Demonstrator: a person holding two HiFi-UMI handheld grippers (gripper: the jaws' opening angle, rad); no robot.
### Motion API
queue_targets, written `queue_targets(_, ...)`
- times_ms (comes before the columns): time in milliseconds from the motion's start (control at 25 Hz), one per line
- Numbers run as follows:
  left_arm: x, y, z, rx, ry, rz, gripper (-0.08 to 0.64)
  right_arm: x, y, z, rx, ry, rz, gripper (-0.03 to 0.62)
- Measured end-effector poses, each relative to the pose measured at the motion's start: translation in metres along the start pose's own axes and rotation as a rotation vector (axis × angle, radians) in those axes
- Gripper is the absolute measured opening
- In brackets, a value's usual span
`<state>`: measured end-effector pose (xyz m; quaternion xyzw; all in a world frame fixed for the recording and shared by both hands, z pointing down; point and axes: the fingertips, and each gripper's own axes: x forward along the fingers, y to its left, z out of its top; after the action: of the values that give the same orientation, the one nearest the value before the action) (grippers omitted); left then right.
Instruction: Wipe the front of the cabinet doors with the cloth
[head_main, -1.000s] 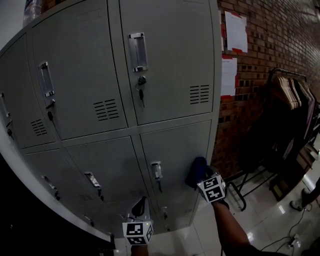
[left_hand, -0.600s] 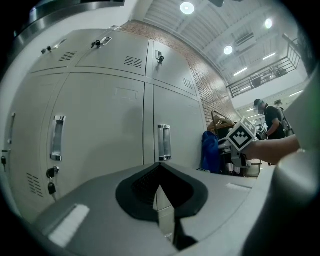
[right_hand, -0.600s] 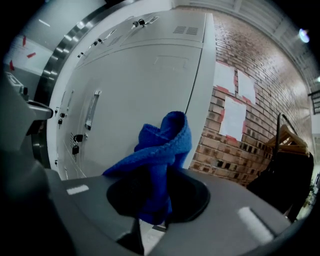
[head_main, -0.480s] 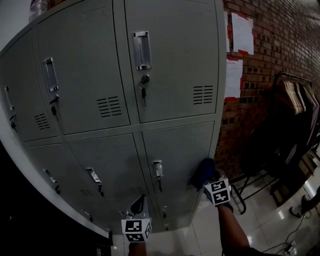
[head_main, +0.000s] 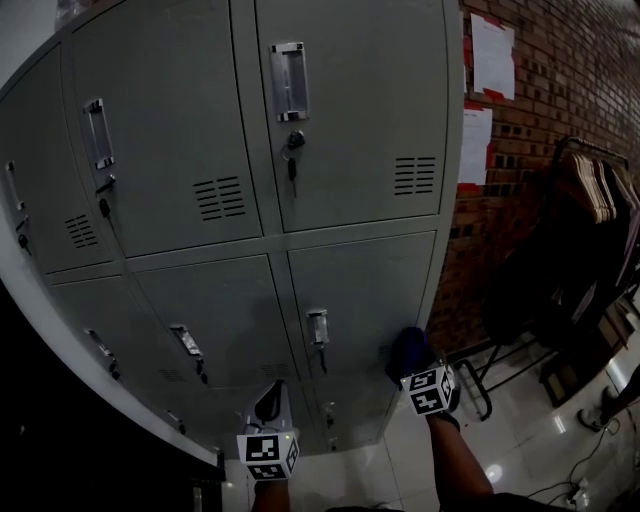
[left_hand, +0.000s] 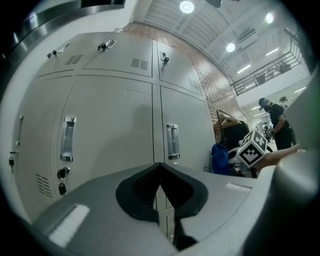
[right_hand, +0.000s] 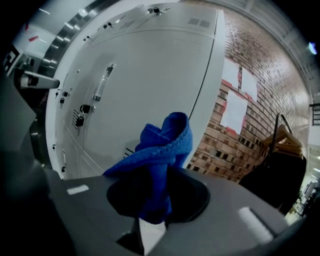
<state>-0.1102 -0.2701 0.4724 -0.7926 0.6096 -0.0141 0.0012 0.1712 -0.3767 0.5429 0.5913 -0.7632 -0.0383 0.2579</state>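
The blue cloth (right_hand: 165, 146) is pinched in the right hand-held gripper (right_hand: 153, 216), whose jaws are closed on its lower folds. The rest bunches up above them in front of a grey door. From the head view the cloth (head_main: 407, 349) sits low on the cabinet doors (head_main: 362, 288), at the bottom right corner of the right-hand door in the second row. Whether it actually presses on the metal cannot be told from any view.

The left hand-held gripper (left_hand: 160, 196) has its jaws brought together with nothing between them. In the head view it (head_main: 271, 402) points at the lower doors near the middle seam, well apart from the cloth.

The scene is dim. The left end of the cabinet falls into shadow, and the bottom row of doors is partly covered by both tools and cut off by the picture's edge. Keys (head_main: 291, 166) hang from the lock of the upper right door. To the right is a brick wall (head_main: 560, 90) with papers (head_main: 494, 58) — their print is unreadable — and a dark clothes rack (head_main: 585, 215). A person (left_hand: 275, 119) stands far off in the left gripper view.
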Motion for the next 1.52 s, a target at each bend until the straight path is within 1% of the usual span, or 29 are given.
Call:
queue_targets(200,-0.002,0.011,-0.002,-0.010,-0.004,0.018,0.017,0.016,0.003,-0.022,0.059,0.068,-0.011,0.078)
queue_targets(360,-0.008,0.023,-0.009,-0.015,0.017,0.040,0.017,0.026,0.015,-0.020,0.068,0.068,0.021,0.080)
queue_targets(520,-0.008,0.028,-0.011,-0.012,0.012,0.045,0.017,0.027,0.015,-0.018,0.082,0.063,-0.002,0.080)
queue_targets(600,-0.008,0.028,-0.011,-0.015,0.001,0.049,0.017,0.027,0.014,-0.018,0.076,0.063,-0.007,0.080)
queue_targets(760,-0.007,0.025,-0.011,-0.021,0.005,0.034,0.017,0.027,0.022,-0.017,0.058,0.066,0.003,0.080)
queue_targets(920,-0.008,0.025,-0.012,-0.017,0.006,0.022,0.017,0.028,0.038,-0.008,0.058,0.052,0.018,0.080)
queue_targets(1120,-0.013,0.035,-0.015,-0.016,0.011,0.033,0.017,0.029,0.062,0.002,0.047,0.041,0.048,0.080)
queue_targets(1320,-0.019,0.046,-0.018,-0.019,0.020,0.041,0.017,0.030,0.085,0.014,-0.005,0.032,0.066,0.080)
queue_targets(1520,-0.023,0.050,-0.022,-0.023,0.022,0.034,0.017,0.029,0.104,0.023,-0.027,0.023,0.098,0.080)
